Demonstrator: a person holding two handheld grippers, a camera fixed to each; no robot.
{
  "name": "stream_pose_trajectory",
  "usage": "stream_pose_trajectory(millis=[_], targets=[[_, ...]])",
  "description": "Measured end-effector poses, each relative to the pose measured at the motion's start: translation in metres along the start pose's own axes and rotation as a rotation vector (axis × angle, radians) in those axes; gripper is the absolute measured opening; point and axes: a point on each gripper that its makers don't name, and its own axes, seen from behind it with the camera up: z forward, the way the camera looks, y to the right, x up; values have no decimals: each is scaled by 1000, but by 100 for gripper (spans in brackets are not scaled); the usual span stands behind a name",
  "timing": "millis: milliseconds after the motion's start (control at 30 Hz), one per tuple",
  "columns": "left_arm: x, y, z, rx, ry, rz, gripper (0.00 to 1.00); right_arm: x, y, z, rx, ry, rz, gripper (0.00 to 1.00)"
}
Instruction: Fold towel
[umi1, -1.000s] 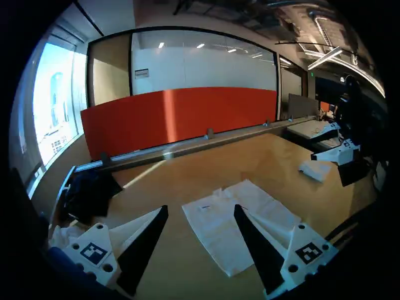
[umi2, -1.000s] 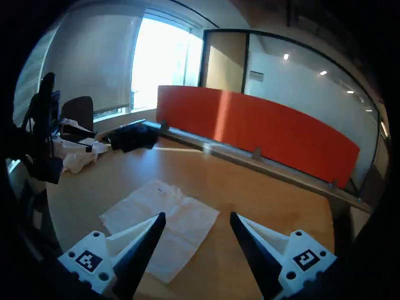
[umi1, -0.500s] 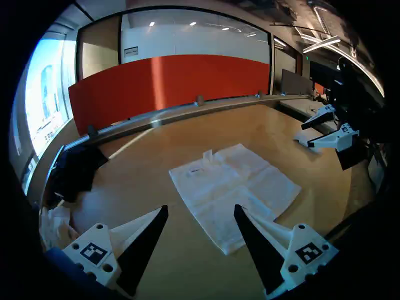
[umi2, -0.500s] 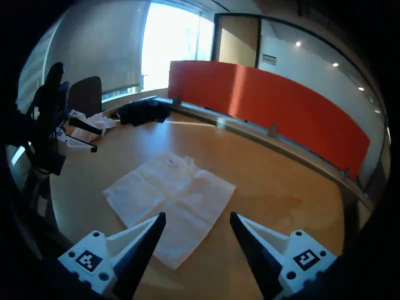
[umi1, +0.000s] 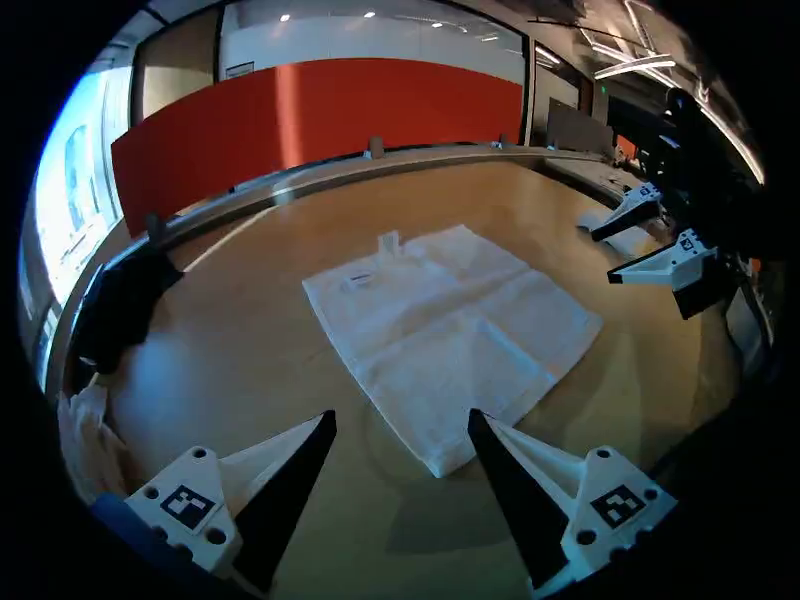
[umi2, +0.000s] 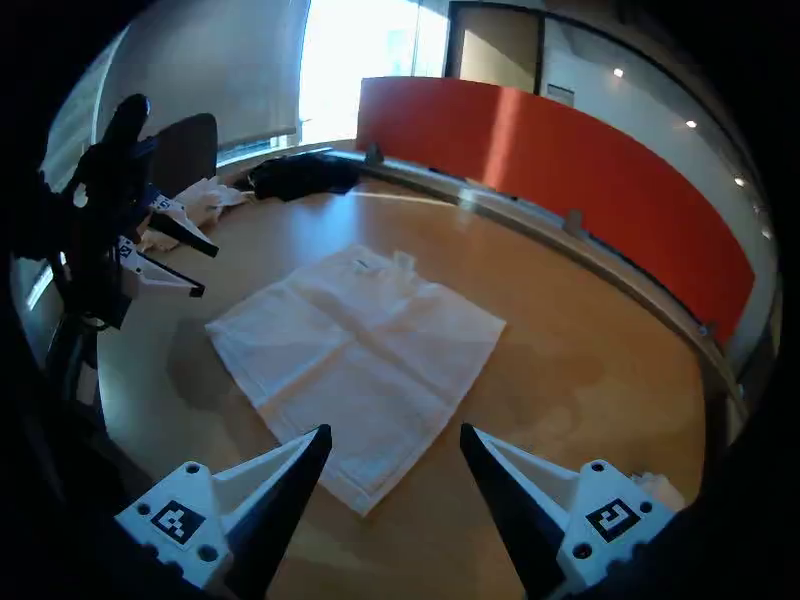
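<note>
Up close: left gripper (umi1: 400, 413), both fingers wide apart, nothing held. Same for right gripper (umi2: 394, 428): fingers wide apart, nothing held, above the table. Just past the tips: white towel (umi1: 450, 320), spread flat on the wooden table (umi1: 250, 340), one corner pointing at the fingers, small tag (umi1: 360, 278) near the far edge. Off to the side: dark cloth (umi1: 120, 300) by the table's edge. Far back: long orange wall (umi1: 300, 110) and bright window (umi2: 350, 50).

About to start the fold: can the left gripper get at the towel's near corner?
Probably yes. The left gripper is open, one corner of the towel lies flat just ahead between its fingers, nothing in the way.
</note>
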Motion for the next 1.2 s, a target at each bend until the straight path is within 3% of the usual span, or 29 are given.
stream_pose_trajectory(millis=[500, 900, 1200], targets=[[-41, 21, 21, -70, -110, 37, 98, -51, -12, 18, 33, -104, 2, 99], [-48, 27, 27, -79, -139, 58, 98, -66, -16, 25, 48, -138, 0, 99], [-59, 32, 31, -93, -181, 42, 98, -74, -17, 26, 65, -162, -4, 94]])
